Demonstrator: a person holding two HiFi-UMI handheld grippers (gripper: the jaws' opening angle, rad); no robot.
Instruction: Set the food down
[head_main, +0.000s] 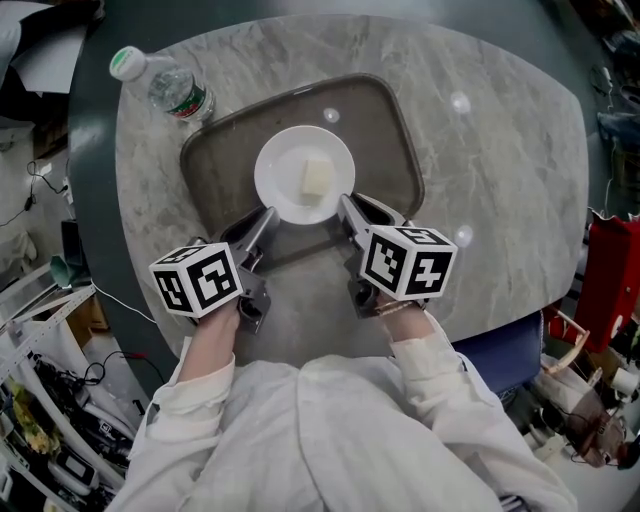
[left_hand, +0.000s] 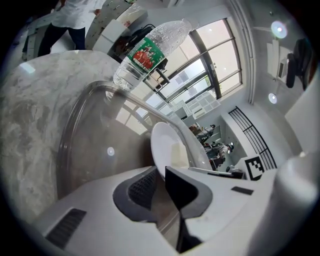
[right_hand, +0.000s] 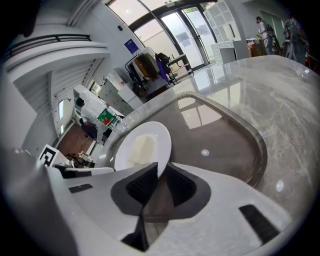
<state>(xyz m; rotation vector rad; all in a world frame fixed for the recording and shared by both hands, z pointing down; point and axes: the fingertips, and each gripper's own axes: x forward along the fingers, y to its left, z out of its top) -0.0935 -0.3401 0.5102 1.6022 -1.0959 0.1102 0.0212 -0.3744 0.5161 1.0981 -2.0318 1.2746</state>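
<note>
At the tray (head_main: 380, 150), left hand-held gripper (head_main: 268, 215) and right hand-held gripper (head_main: 345, 205) pinch the plate (head_main: 290, 160) bearing pale food (head_main: 316, 178).

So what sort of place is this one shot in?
Probably an office or lab workspace, not a home: a marble-look table, tall glass doors, cluttered gear and cables on the floor.

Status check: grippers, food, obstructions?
Left gripper, right gripper clamped on plate rim. Food block on plate, over tray. Bottle at tray corner, not blocking.
</note>
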